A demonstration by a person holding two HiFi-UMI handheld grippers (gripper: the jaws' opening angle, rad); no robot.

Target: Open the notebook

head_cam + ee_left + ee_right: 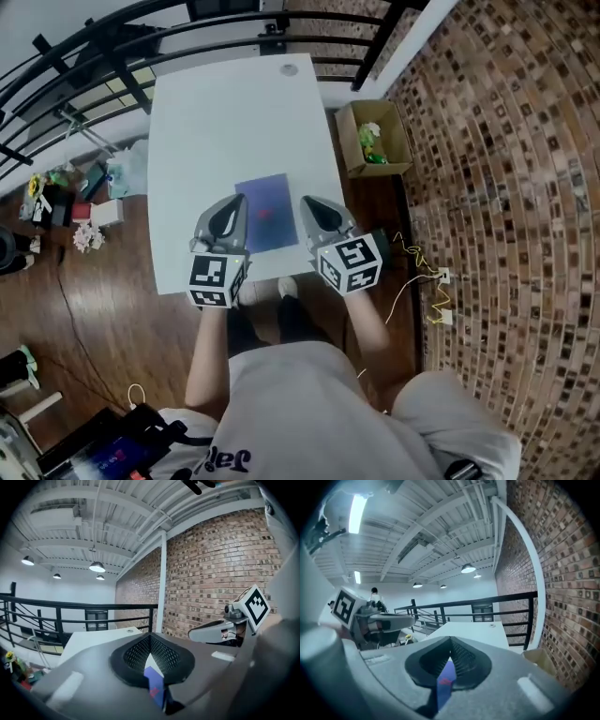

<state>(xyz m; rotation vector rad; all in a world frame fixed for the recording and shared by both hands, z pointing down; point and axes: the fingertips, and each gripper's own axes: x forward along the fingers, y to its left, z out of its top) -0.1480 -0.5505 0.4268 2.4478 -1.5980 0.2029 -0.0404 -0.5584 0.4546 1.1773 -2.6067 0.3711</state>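
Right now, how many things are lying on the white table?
2: a blue notebook near the front edge, between the left gripper and right gripper; a small round disc at the far edge. The grippers may hide more.

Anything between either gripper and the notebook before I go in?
Nothing visible. The notebook lies closed on the white table, with the left gripper and right gripper close beside its side edges, both shut.
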